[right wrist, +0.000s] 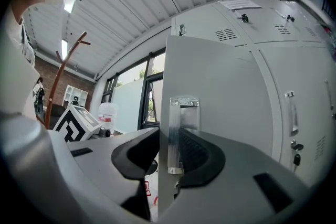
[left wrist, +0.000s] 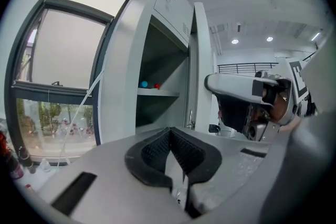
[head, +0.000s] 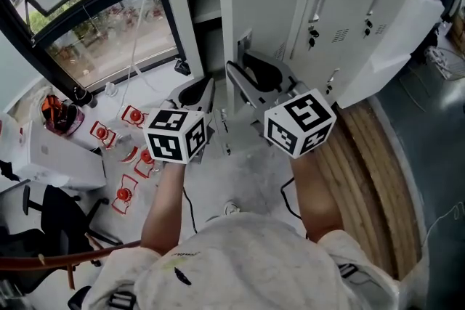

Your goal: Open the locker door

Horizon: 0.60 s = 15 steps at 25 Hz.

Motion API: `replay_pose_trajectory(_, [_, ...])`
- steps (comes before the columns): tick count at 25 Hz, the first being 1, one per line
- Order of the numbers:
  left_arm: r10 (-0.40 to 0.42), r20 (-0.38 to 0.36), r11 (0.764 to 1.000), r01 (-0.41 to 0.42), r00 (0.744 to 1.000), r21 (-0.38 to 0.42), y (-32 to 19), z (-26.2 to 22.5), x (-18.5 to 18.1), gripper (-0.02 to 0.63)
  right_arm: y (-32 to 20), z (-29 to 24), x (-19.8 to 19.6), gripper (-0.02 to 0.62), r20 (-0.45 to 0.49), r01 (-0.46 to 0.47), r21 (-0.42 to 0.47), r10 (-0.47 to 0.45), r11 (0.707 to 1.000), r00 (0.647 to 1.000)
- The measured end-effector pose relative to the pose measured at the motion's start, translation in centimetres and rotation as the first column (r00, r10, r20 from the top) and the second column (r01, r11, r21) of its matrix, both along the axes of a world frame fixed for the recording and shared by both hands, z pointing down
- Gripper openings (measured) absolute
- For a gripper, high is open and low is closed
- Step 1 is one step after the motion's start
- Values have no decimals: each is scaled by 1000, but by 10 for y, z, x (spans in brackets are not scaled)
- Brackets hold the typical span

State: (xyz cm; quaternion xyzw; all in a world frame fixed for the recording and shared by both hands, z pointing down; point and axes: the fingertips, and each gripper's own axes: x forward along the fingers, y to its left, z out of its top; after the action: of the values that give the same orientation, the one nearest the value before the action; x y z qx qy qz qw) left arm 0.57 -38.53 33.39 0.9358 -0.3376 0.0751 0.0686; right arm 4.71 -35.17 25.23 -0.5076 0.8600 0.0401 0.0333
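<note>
Locker door [head: 261,11] stands swung out from its compartment [head: 200,3], free edge toward the person. It is the end unit of the bank, next to the window [head: 94,33]; the neighbouring lockers [head: 363,11] are closed.

Right gripper [head: 251,72]: held about level, jaws astride the door's free edge at the height of the bright metal pull handle [right wrist: 181,134]. One pad sits on the inner face, the other on the handle side. Jaws are spread fairly wide around the edge. Pads look to be bearing on it, though contact on the handle side is hard to confirm from this angle.

Left gripper [head: 200,94]: just beside the right one, on the window side, clear of the door. Its jaw tips meet, nothing between them. It points into the open compartment.

Inside: a shelf [left wrist: 155,93] carrying a small blue item [left wrist: 143,84] and a small red one [left wrist: 156,85], side by side.
</note>
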Motion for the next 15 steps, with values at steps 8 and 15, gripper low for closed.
replay_pose_trajectory(8, [-23, -13, 1000, 23, 1000, 3, 16, 1, 7, 6, 20, 1, 16, 106, 28, 48, 19, -49, 999, 998])
replay_pose_trajectory(15, [-5, -22, 1000, 4, 1000, -16, 32, 8, 28, 6, 41, 0, 34, 110, 46, 75, 41, -76, 996, 996])
